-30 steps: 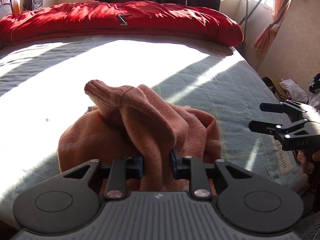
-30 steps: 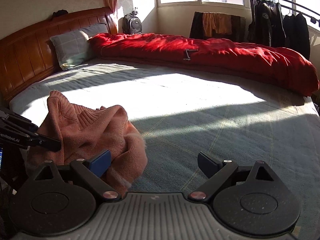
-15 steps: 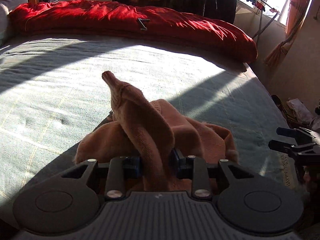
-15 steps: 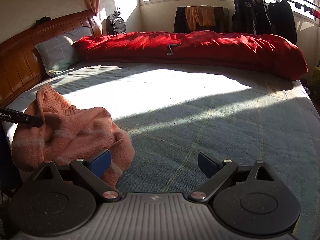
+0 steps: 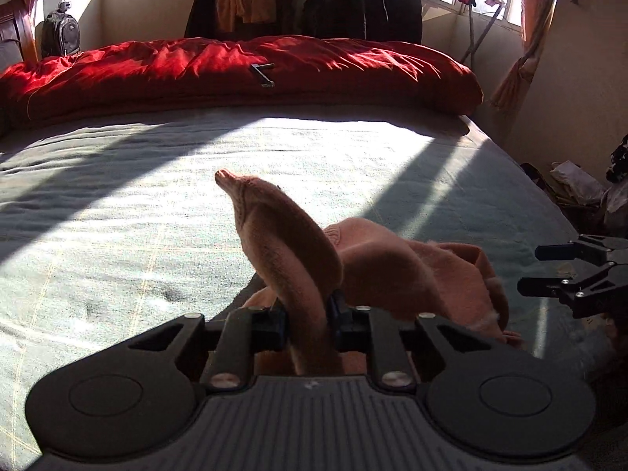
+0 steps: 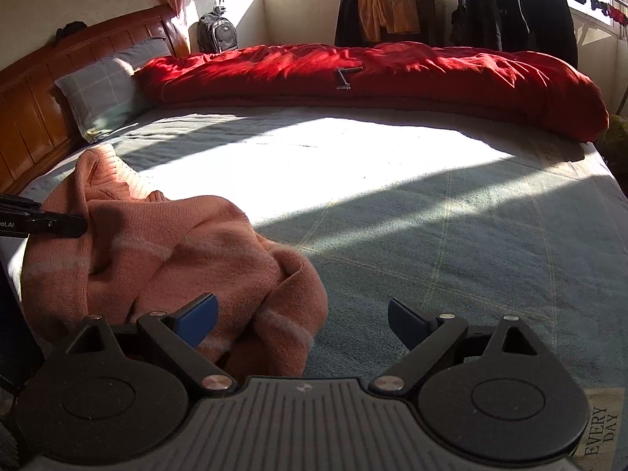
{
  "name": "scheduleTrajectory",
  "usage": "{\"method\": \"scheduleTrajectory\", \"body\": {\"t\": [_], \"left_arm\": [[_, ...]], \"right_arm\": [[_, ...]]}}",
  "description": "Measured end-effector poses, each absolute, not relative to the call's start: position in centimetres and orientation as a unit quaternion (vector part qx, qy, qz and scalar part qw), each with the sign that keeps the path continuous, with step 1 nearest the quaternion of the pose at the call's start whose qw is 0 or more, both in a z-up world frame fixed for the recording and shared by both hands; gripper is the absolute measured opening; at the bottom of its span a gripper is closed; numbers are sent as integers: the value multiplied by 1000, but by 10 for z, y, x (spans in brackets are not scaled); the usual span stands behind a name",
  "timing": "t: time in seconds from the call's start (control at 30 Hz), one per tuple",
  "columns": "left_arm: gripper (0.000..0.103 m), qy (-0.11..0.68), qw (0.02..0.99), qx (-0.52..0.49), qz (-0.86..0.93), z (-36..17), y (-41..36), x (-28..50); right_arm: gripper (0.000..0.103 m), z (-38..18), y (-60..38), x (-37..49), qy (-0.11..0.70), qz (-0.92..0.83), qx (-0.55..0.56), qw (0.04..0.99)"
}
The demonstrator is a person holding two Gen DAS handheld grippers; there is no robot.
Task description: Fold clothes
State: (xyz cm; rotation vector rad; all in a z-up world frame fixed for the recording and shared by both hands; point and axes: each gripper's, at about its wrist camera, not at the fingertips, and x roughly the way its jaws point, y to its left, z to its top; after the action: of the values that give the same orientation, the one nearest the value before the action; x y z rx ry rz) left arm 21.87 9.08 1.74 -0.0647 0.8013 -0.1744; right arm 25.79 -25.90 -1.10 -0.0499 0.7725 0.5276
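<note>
- Where the left wrist view meets its lower centre, the left gripper (image 5: 307, 322) has its two fingers drawn narrow and pinched on a fold of the orange sweater (image 5: 396, 271).
- From that pinch, a tube of knit rises up and to the left of the frame, ending in a ribbed tip above centre.
- Its remaining bulk lies crumpled on the grey-green bedspread (image 5: 137, 212), right of centre in the left wrist view.
- At the right edge of the same view, the right gripper (image 5: 549, 271) shows as two black fingers pointing left, apart from each other and close to the sweater's right edge; whether they touch it cannot be told.
- Seen from the right wrist view, the right gripper (image 6: 302, 316) stands wide, blue pads (image 6: 198, 318) far apart, with nothing between them but a lower corner of the sweater (image 6: 165, 251) and bare bedspread (image 6: 451, 216).
- That sweater fills the left and lower left of the right wrist view, its ribbed collar lifted towards the upper left.
- A black finger of the left gripper (image 6: 59, 224) comes in from the left edge there and meets the knit below the collar.
- Strong sunlight lies in a broad band across the middle of the bedspread in both views.
- Along the far side of the bed stretches a rolled red duvet (image 6: 392, 78), with a small dark object (image 6: 347, 75) lying on it.
- Upper left in the right wrist view are a wooden headboard (image 6: 39, 90), a grey checked pillow (image 6: 102, 90) and a backpack (image 6: 216, 34).
- Dark jackets (image 6: 510, 11) hang at the upper right by the windows.
</note>
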Motion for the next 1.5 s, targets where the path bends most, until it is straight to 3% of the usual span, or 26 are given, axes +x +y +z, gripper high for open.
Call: {"method": "scheduleTrajectory", "body": {"t": [0.5,0.57,0.7,0.87,1.17,1.33,1.5], "left_arm": [[19,401,913,-46,-61,-15,208,221],[20,404,911,-55,-66,-17,216,220],[20,410,907,-58,-78,-21,221,216],[20,428,897,-62,-88,-34,225,207],[21,433,894,-91,-73,-45,225,196],[22,431,895,-98,-58,-46,220,189],[24,428,897,-104,-42,-47,216,182]], "right_arm": [[95,6,-155,250,384,248,-29,889],[86,8,-142,252,384,262,-36,884],[78,2,-111,256,396,303,-52,865],[79,-16,-84,261,433,325,-84,837],[79,29,-113,311,398,310,-98,858],[78,2,-120,381,442,298,-106,839],[65,-44,-110,417,504,334,-95,791]]}}
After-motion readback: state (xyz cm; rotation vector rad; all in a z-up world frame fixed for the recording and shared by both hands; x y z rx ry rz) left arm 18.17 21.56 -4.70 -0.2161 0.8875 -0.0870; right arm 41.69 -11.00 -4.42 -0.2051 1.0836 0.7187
